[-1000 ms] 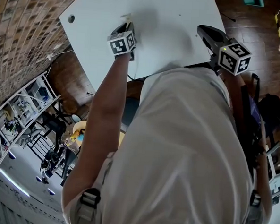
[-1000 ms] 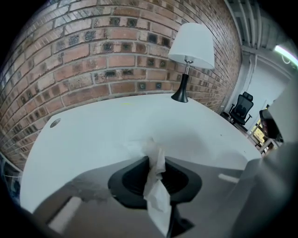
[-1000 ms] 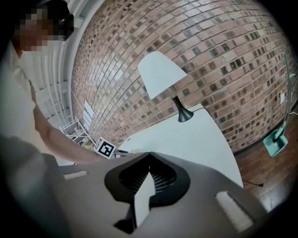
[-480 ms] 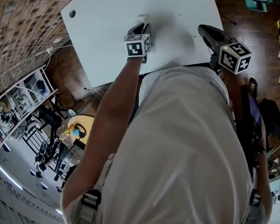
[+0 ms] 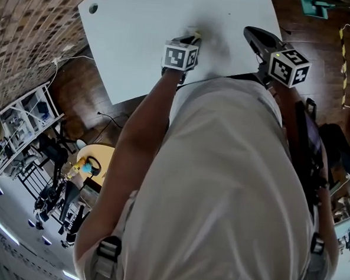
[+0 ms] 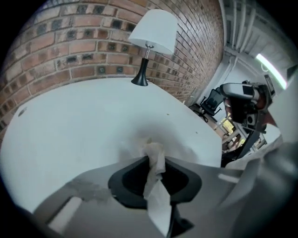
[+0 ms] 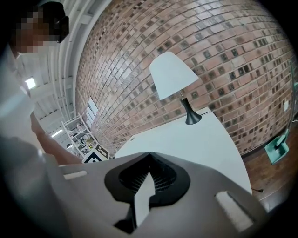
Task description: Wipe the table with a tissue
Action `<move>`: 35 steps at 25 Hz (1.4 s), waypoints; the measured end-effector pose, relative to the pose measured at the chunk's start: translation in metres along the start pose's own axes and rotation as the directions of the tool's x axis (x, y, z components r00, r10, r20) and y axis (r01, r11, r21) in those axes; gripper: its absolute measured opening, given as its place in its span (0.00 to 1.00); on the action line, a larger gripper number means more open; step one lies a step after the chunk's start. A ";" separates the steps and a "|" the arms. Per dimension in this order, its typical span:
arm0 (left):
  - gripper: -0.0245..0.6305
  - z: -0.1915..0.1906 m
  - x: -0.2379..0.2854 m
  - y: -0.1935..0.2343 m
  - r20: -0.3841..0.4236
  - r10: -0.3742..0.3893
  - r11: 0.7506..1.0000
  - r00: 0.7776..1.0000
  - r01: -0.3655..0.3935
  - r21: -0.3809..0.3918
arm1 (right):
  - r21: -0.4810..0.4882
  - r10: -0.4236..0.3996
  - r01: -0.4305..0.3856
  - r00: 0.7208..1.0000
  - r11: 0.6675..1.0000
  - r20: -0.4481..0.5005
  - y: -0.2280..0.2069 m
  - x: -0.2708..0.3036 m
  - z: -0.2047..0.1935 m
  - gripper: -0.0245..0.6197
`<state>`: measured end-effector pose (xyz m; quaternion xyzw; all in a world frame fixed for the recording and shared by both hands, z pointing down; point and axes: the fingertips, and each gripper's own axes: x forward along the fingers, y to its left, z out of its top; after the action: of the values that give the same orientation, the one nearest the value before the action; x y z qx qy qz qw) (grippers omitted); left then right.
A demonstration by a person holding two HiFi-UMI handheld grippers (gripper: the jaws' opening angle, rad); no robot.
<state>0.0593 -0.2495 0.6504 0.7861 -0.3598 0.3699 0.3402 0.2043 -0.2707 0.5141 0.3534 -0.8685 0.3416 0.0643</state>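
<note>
A crumpled white tissue (image 6: 154,160) sticks out between the jaws of my left gripper (image 6: 150,155), which is shut on it. The tissue's tip is pressed down on the white table (image 6: 70,125). In the head view the left gripper (image 5: 193,37) stands near the middle of the table's (image 5: 140,28) near edge, with a scrap of tissue (image 5: 197,32) showing at its tip. My right gripper (image 5: 250,33) hovers over the table's right near corner. Its jaws (image 7: 149,153) meet at the tips with nothing between them.
A white-shaded lamp (image 6: 151,39) on a black stem stands at the table's far side against a brick wall; the right gripper view shows the lamp (image 7: 174,76) too. A cable hole (image 5: 92,8) marks the left corner. Wooden floor and a shelving rack (image 5: 16,127) lie beyond.
My left gripper has slid to the right across the table with the tissue in its jaws. The right gripper has stayed nearly where it was.
</note>
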 end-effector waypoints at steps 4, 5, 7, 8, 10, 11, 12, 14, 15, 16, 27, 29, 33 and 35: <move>0.14 -0.026 -0.015 -0.023 -0.013 -0.151 0.988 0.988 0.151 0.012 | 0.021 -0.077 0.077 0.997 0.997 0.023 0.013 -0.011 -0.012 0.05; 0.14 -0.031 -0.019 -0.026 -0.008 -0.171 0.985 0.985 0.172 0.020 | 0.028 -0.096 0.096 0.995 0.995 0.025 0.015 -0.014 -0.017 0.05; 0.14 -0.040 -0.028 -0.032 0.004 -0.225 0.974 0.974 0.225 0.036 | 0.043 -0.131 0.130 0.991 0.991 0.040 0.022 -0.020 -0.024 0.05; 0.14 -0.045 -0.032 -0.035 0.008 -0.256 0.966 0.967 0.256 0.046 | 0.051 -0.147 0.144 0.988 0.988 0.051 0.027 -0.023 -0.027 0.05; 0.14 -0.054 -0.038 -0.039 0.014 -0.305 0.950 0.952 0.304 0.072 | 0.063 -0.172 0.168 0.983 0.984 0.067 0.038 -0.029 -0.035 0.05; 0.14 -0.055 -0.043 -0.038 0.020 -0.316 0.946 0.948 0.314 0.086 | 0.065 -0.185 0.181 0.980 0.981 0.072 0.042 -0.032 -0.039 0.05; 0.14 -0.055 -0.046 -0.037 0.028 -0.325 0.942 0.945 0.321 0.099 | 0.065 -0.201 0.197 0.977 0.978 0.075 0.046 -0.035 -0.042 0.05; 0.14 -0.054 -0.047 -0.038 0.046 -0.350 0.932 0.936 0.342 0.116 | 0.061 -0.246 0.242 0.966 0.968 0.079 0.049 -0.046 -0.045 0.05; 0.14 -0.053 -0.049 -0.038 0.053 -0.356 0.929 0.933 0.348 0.125 | 0.060 -0.269 0.264 0.960 0.963 0.083 0.051 -0.051 -0.047 0.05; 0.14 -0.051 -0.052 -0.035 0.061 -0.356 0.929 0.932 0.346 0.134 | 0.061 -0.284 0.279 0.955 0.958 0.090 0.053 -0.053 -0.049 0.05; 0.15 -0.050 -0.048 -0.029 0.101 -0.301 0.951 0.948 0.291 0.099 | 0.029 -0.273 0.271 0.956 0.962 0.109 0.054 -0.069 -0.057 0.05; 0.15 -0.050 -0.048 -0.027 0.094 -0.281 0.958 0.955 0.273 0.092 | 0.044 -0.262 0.259 0.958 0.965 0.112 0.046 -0.070 -0.058 0.05; 0.15 -0.043 -0.041 -0.030 0.100 -0.242 0.970 0.965 0.239 0.047 | 0.061 -0.227 0.223 0.970 0.973 0.083 0.029 -0.074 -0.064 0.05; 0.15 -0.036 -0.035 -0.035 0.104 -0.228 0.974 0.968 0.226 0.025 | 0.048 -0.201 0.198 0.978 0.979 0.058 0.023 -0.078 -0.063 0.05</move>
<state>0.0594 -0.1913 0.6299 0.8429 -0.2827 0.2886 0.3554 0.2391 -0.1743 0.5220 0.4504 -0.8229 0.3405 0.0634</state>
